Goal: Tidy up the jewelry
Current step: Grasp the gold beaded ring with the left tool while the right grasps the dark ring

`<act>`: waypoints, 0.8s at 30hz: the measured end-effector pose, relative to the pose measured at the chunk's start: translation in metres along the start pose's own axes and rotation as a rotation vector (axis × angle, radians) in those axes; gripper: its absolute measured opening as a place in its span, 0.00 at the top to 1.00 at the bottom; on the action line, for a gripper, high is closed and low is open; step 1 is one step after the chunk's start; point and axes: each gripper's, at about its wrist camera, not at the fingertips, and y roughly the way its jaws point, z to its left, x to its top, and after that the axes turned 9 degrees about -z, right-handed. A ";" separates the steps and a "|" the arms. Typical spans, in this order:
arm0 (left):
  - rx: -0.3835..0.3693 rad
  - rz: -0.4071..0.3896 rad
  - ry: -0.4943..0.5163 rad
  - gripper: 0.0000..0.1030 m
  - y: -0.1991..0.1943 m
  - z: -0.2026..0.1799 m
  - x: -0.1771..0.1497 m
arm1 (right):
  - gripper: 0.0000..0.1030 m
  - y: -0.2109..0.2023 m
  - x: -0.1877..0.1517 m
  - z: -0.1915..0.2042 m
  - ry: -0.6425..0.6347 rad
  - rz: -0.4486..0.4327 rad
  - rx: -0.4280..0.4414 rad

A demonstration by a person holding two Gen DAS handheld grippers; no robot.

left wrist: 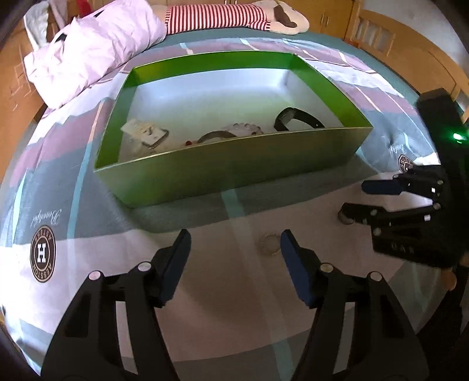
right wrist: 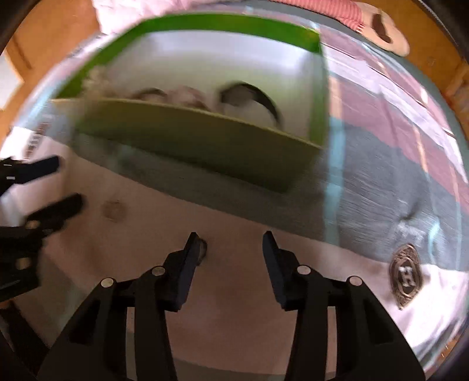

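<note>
A green box (left wrist: 234, 164) with a white floor sits on the bed and holds a black watch (left wrist: 296, 118), a bead bracelet (left wrist: 243, 129), a dark band (left wrist: 215, 136) and a white card item (left wrist: 143, 133). My left gripper (left wrist: 234, 246) is open over the bedspread; a thin ring bracelet (left wrist: 269, 244) lies just left of its right finger. My right gripper (right wrist: 231, 243) is open; a small round item (right wrist: 202, 249) lies at its left fingertip. The right gripper also shows in the left wrist view (left wrist: 356, 199), with that item (left wrist: 346, 218) under its lower finger. The right wrist view is blurred; the box (right wrist: 190, 137) is ahead.
A crumpled pink quilt (left wrist: 91, 49) and a striped plush toy (left wrist: 234, 16) lie beyond the box. The bedspread (left wrist: 58, 205) has round logos (left wrist: 43, 253). A wooden bed frame (left wrist: 416, 49) runs along the right. The left gripper shows in the right wrist view (right wrist: 63, 181).
</note>
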 end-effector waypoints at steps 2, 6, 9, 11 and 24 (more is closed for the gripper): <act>-0.009 0.003 0.008 0.37 0.001 -0.002 -0.001 | 0.56 -0.005 0.002 -0.009 0.036 -0.012 0.026; -0.021 0.016 0.050 0.37 0.005 -0.011 -0.005 | 0.56 -0.018 0.006 -0.025 0.091 -0.057 0.028; -0.037 0.019 0.089 0.37 0.008 -0.022 -0.008 | 0.56 -0.014 0.004 -0.033 0.112 -0.048 0.012; -0.051 0.018 0.120 0.36 0.011 -0.031 -0.010 | 0.56 -0.010 0.001 -0.033 0.110 -0.035 0.006; -0.126 0.070 0.039 0.50 0.033 -0.028 -0.013 | 0.56 -0.009 -0.009 -0.023 0.045 -0.031 0.047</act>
